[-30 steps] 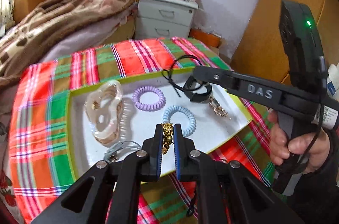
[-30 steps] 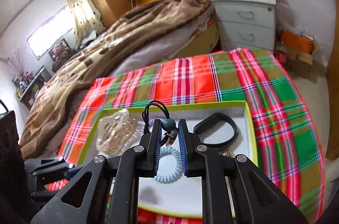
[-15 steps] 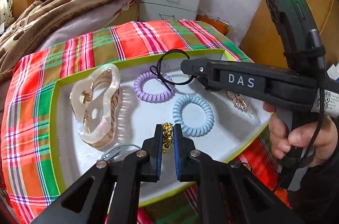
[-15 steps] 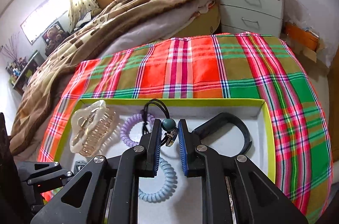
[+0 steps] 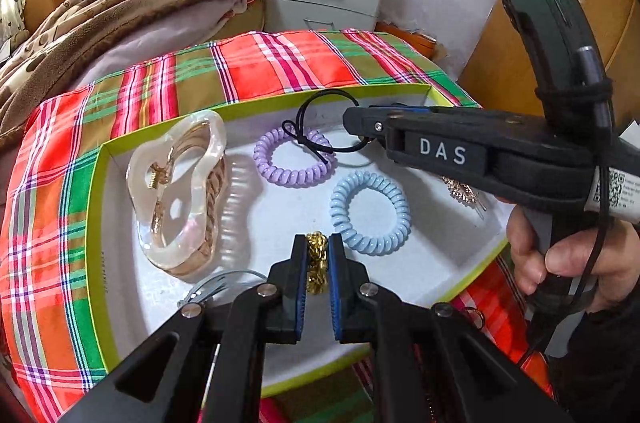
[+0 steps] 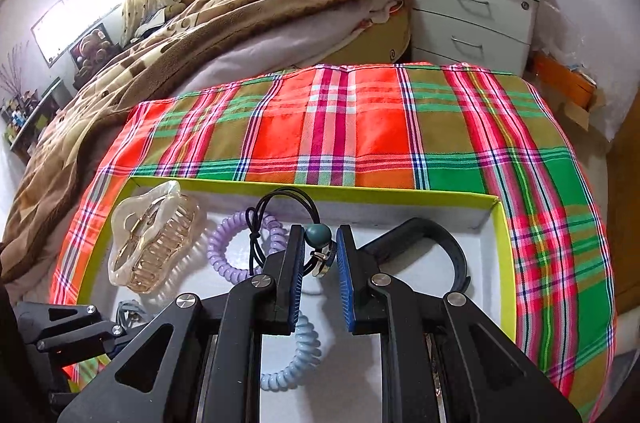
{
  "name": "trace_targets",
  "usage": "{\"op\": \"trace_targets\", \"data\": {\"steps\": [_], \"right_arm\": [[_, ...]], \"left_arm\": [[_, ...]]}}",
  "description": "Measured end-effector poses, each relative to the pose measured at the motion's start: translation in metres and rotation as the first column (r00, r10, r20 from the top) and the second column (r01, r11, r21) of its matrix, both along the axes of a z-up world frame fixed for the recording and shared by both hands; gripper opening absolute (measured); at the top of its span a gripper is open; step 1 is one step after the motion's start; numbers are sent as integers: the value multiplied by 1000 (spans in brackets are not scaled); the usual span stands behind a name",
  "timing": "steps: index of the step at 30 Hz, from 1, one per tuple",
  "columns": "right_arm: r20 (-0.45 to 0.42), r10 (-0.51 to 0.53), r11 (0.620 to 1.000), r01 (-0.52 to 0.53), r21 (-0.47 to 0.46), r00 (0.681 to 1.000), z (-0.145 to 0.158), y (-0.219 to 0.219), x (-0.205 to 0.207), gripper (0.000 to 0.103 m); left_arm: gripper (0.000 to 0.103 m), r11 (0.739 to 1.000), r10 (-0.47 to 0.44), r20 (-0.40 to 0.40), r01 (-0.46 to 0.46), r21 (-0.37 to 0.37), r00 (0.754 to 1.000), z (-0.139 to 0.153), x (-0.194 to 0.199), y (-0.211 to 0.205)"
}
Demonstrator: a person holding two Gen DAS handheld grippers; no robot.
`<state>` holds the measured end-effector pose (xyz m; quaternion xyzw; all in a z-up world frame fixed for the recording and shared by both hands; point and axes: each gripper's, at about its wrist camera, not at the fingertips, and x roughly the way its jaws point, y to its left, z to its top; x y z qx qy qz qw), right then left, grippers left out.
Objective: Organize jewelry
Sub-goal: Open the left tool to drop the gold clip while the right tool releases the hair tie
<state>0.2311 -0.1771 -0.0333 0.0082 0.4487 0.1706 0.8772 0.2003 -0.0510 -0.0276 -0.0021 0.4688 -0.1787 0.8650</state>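
Observation:
A white tray with a lime-green rim (image 5: 96,183) lies on the plaid cloth. In it are a clear hair claw (image 5: 180,191), a purple coil tie (image 5: 294,163), a blue coil tie (image 5: 370,213) and a gold clip (image 5: 464,193). My left gripper (image 5: 318,259) is shut on a gold chain piece (image 5: 317,263) just above the tray floor. My right gripper (image 6: 318,251) is shut on a black elastic hair tie with a teal bead (image 6: 318,235); its loop (image 5: 324,121) hangs over the purple tie. A black band (image 6: 452,251) lies at the tray's right.
A grey wire-like piece (image 5: 216,285) lies at the tray's near left. The plaid cloth (image 6: 360,127) covers the surface around the tray. A brown blanket (image 6: 200,35) and a grey nightstand (image 6: 472,11) stand behind.
Both grippers have moved forward and lower over the tray, each still holding its item. The black hair tie now hangs over the purple coil tie.

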Motion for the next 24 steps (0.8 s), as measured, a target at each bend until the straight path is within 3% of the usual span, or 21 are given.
{"op": "trace_targets", "data": {"steps": [7, 14, 21, 24], "right_arm": [[2, -4, 1000, 4, 3, 1000, 0, 0, -1, 17], [17, -5, 1000, 5, -7, 1000, 2, 0, -4, 18], [33, -18, 1000, 17, 14, 999, 8, -3, -8, 35], [36, -27, 999, 26, 22, 999, 9, -5, -10, 35]], "left_arm": [[12, 1000, 4, -2, -4, -7, 1000, 0, 2, 1], [21, 1000, 4, 4, -4, -8, 1000, 2, 1, 1], [27, 1000, 4, 13, -4, 1, 1000, 4, -1, 0], [29, 1000, 8, 16, -8, 2, 1000, 6, -2, 1]]}}
